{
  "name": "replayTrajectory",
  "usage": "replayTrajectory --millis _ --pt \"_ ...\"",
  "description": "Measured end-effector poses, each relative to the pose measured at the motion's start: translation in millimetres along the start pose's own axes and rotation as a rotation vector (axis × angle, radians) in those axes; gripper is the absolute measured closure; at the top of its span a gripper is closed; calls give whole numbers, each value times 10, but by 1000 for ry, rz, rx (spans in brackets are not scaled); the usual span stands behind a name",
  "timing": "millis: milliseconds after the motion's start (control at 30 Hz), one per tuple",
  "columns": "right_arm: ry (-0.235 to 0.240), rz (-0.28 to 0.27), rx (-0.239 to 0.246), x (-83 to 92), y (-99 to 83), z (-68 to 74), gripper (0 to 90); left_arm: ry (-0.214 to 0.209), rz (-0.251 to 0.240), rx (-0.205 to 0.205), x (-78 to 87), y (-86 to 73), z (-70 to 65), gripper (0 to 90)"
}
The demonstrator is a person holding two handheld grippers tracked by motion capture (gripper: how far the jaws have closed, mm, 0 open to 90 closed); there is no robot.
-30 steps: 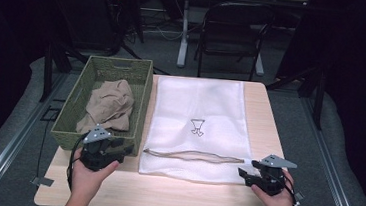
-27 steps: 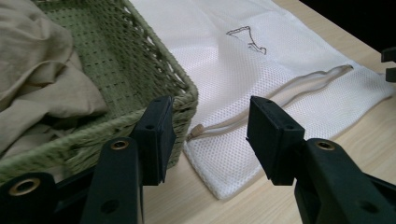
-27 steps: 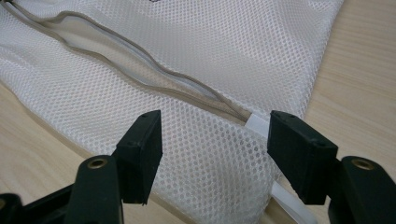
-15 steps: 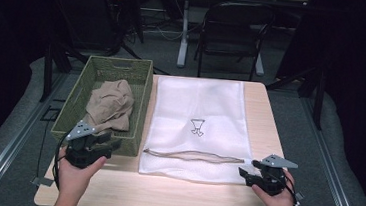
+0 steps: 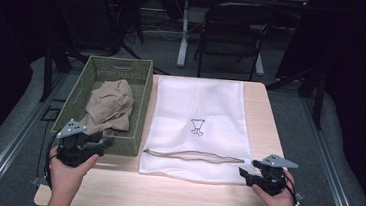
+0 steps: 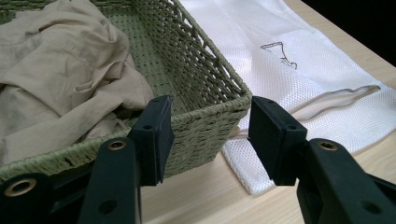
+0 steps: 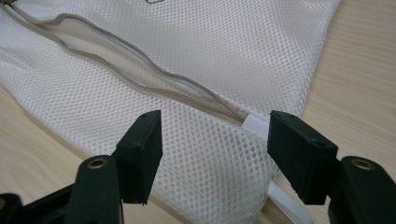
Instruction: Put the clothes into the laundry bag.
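A green basket [image 5: 142,95] sits on the tabletop [image 5: 265,120], and everything else is placed from it. Inside the basket lies a tan cloth [image 5: 108,107], all bunched up. It fills the near part and leans on the near wall. Just beside the basket, on its right, a white mesh bag [image 5: 200,109] lies flat. The bag touches the basket's side, or nearly so. It has a small black drawing [image 5: 197,127] in the middle. Its zipper [image 5: 194,155] runs across the near end, and the zipper is partly open, with a wavy gap.

The left hand-held gripper [image 5: 104,143] is at the near right corner of the basket. Its jaws are apart and nothing is between them. In the left gripper view they frame the basket's corner [image 6: 212,126], with the cloth to one side and the bag to the other.

The right hand-held gripper [image 5: 241,172] is far from the basket, at the bag's near right corner. Its jaws are apart too. In the right gripper view they hang over the mesh just below the zipper's end [image 7: 233,116], and they do not pinch it. A white tab [image 7: 256,125] sticks out there.
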State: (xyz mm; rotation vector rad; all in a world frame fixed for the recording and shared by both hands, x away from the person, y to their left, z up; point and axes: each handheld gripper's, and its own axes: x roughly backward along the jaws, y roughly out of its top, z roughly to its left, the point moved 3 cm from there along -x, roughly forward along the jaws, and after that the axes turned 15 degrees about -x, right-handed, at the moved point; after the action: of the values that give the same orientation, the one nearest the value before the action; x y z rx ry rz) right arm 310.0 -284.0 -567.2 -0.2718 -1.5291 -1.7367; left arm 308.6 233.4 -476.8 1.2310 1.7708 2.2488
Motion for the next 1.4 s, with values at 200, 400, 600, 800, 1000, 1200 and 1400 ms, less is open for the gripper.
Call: replayTrajectory --millis 200,400,600,800,1000,1200,1400 --pt "1 0 -2 -5 3 1 354 3 3 4 5 -2 15 495" --pt "0 0 -11 -31 0 16 353 -13 25 6 -46 54 44 459" --pt "11 -10 -17 -57 50 11 350 -27 43 0 -155 109 73 455" --pt "17 -4 -13 -51 39 -4 350 -15 33 -13 -205 242 157 478" --pt "15 -2 -5 -44 43 -3 350 20 32 -59 -215 372 206 483" --pt "13 -5 -2 -38 43 25 350 28 64 -59 -230 474 289 457" --pt "13 -11 -4 -41 43 35 350 38 93 -45 -266 533 397 441"
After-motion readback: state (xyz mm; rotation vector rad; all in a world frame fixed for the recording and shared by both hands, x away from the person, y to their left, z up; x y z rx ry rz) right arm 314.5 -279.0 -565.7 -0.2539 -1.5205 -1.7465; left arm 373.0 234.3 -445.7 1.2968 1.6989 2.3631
